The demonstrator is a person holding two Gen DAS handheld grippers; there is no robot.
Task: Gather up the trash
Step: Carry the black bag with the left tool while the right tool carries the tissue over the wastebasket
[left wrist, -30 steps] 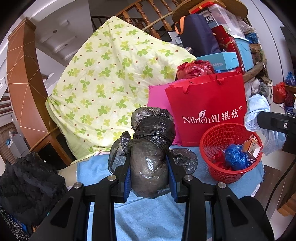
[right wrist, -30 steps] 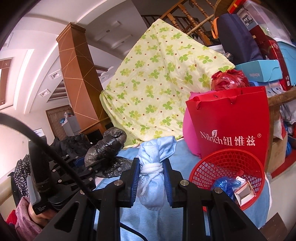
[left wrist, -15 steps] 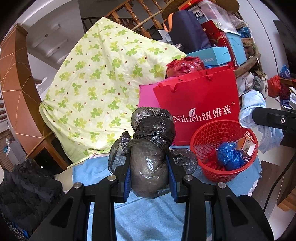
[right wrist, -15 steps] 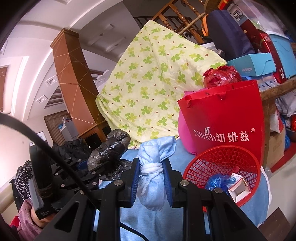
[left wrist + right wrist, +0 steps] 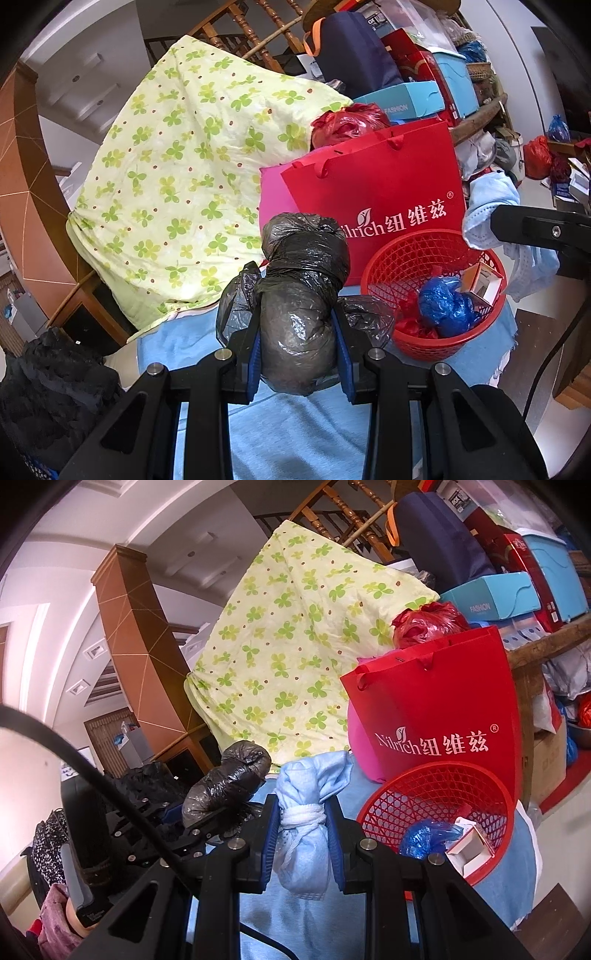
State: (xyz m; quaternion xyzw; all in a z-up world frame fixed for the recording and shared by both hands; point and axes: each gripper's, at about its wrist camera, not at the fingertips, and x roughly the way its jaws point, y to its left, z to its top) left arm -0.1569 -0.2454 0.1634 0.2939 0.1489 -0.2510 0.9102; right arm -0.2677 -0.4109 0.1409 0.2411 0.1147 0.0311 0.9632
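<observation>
Jaws of our left gripper [image 5: 299, 350] clench a knotted black trash bag [image 5: 301, 295] between the pads. Our right gripper [image 5: 303, 843] pinches a tied pale-blue bundle [image 5: 308, 812] likewise. Just right of both stands the red basket [image 5: 402, 258], on blue cloth [image 5: 295, 435].

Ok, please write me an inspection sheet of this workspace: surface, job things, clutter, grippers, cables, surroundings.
Surface: light blue cloth cover, bare in front.
Job's things: knotted black plastic bag; knotted pale blue cloth bundle; red mesh plastic basket holding a crumpled blue plastic bag and a small white carton.
Clutter: red paper shopping bag, pink bag behind it.
Grippers: left gripper shut on the black bag; right gripper shut on the bundle.
Cables: black cable.
Surroundings: clover-print quilt, wooden stair rail, stacked boxes.
</observation>
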